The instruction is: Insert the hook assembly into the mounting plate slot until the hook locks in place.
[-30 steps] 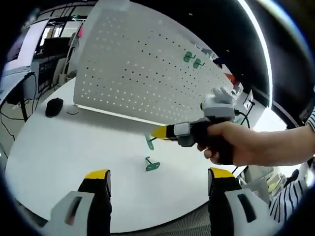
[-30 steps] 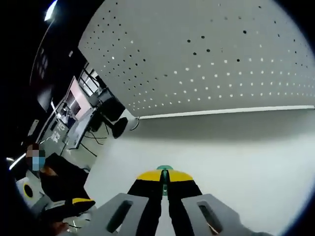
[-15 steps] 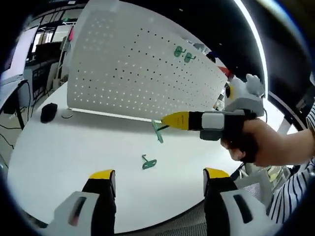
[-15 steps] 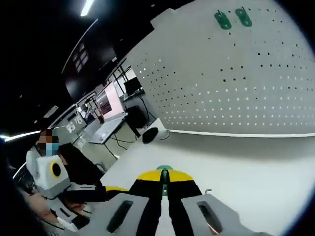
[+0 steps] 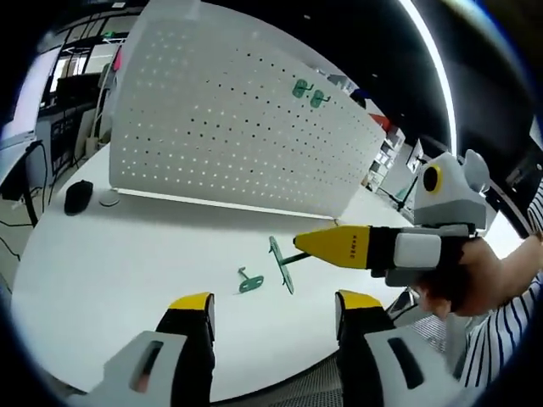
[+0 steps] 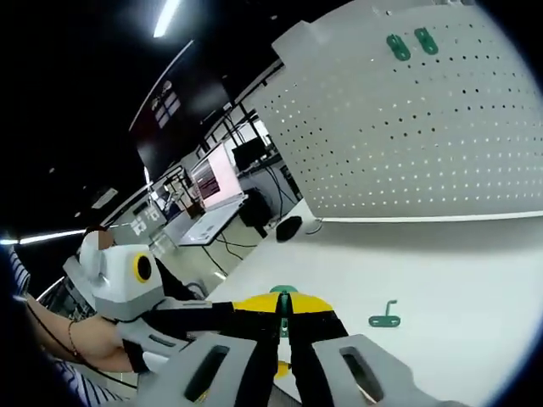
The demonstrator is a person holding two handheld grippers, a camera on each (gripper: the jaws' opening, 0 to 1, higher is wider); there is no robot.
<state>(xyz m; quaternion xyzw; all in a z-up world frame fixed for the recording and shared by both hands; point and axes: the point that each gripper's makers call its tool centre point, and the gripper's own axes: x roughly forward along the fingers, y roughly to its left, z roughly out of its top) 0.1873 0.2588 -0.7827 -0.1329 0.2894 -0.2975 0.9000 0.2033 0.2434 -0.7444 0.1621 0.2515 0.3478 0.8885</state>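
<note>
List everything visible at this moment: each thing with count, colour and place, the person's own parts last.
White perforated pegboard panel: one, standing upright on the table.
Green hooks mounted on the pegboard: two, near its top edge.
Green hook held by the right gripper: one, lifted above the table.
Green hook lying loose: one, flat on the table.
Round white table: one, under everything.
Black computer mouse: one, on the table by the pegboard.
Left gripper: yellow-tipped fingers apart.
Right gripper: closed on a hook.
Hand: one, holding the right gripper.
</note>
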